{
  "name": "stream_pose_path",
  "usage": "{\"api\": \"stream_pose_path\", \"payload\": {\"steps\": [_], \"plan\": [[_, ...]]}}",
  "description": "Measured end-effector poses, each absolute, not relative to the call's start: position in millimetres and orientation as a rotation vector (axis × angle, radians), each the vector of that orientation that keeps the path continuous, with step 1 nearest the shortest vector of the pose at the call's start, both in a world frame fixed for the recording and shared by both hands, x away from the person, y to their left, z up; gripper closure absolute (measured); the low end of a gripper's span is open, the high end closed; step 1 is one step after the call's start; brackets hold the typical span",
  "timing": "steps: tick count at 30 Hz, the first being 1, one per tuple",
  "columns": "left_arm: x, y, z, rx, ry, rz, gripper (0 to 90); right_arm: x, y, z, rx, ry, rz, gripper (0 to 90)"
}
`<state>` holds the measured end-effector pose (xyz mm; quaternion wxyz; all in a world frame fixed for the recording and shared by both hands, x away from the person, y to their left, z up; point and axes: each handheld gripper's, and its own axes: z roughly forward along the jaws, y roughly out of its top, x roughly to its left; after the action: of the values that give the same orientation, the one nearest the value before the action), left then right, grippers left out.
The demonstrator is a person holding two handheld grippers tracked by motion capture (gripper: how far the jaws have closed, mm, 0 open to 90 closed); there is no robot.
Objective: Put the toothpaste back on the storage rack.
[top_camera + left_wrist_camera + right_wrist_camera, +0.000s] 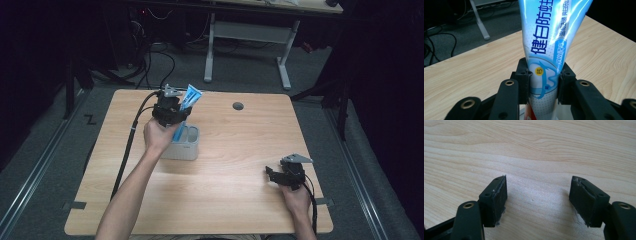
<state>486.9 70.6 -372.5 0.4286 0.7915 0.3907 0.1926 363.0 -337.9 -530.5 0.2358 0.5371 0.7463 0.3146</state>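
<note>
Blue-white toothpaste tube, Chinese lettering | left claw clamps it | right claw wide

We see a light wooden table across the middle of the frame, with a round grey cable hole near its upper edge. Another desk's white legs stand on grey floor at top centre, black cables at upper left.

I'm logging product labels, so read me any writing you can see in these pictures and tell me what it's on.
"健白防蛀": big blue characters running along the blue and white plastic toothpaste tube, clamped in the left gripper.
Smaller blue characters beside them on the tube: too small and glare-streaked to read surely.
Yellow round badge on the tube: its character is too small to read.
</note>
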Motion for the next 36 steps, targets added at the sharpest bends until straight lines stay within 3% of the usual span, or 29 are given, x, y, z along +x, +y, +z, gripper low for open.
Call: {"api": "stream_pose_path", "payload": {"steps": [36], "plan": [[481,81,-389,2.006,1.012,0.503,67.4,363,-338,-530,1.475,2.047,0.867,30.8]]}}
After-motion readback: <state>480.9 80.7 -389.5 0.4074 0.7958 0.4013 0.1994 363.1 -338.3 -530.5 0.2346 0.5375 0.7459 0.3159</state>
